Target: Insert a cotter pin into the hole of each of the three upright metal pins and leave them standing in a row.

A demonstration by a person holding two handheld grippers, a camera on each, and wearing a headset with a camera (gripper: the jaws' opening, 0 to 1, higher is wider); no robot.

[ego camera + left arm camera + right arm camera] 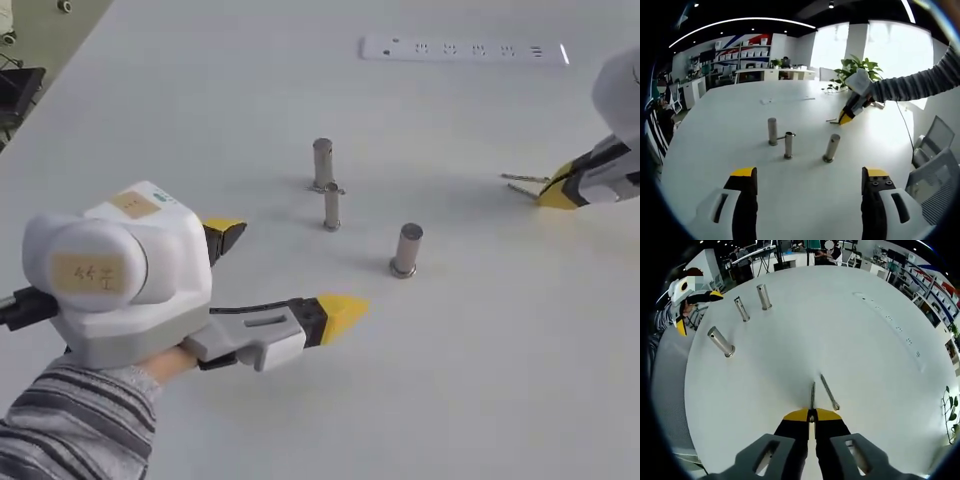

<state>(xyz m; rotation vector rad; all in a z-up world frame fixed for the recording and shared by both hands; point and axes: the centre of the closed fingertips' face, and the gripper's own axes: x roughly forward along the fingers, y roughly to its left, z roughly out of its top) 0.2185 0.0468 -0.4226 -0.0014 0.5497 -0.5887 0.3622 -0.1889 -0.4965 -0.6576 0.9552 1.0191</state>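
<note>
Cotter pin point(812, 392) is pinched by one end in the right gripper point(812, 415). The jaws are squeezed together on it, and the rest of it pokes out toward 12 o'clock, low over the white table point(865, 350). A second cotter pin point(830, 392) lies loose just beside it at about 1 o'clock.

Farther off, around 10 to 11 o'clock, the three metal pins point(742, 308) stand upright in a row, well apart from that gripper. The nearest metal pin point(720, 341) shows what looks like an empty cross hole near its top. The middle metal pin point(789, 145) seems to have a cotter through it already, but it's tiny, so don't quote me. Can't tell on the far one.

Past the row, the left gripper point(809, 173) hovers with its jaws spread wide, holding nothing, with the pins at its 12 o'clock.

My take on doing this step well:
- Come at the hole square-on, with the legs level with it.
- Bring the left gripper in low on that metal pin to steady it, so it doesn't tip.
- That end-only grip looks like it could let the cotter swivel, so go slow.
</note>
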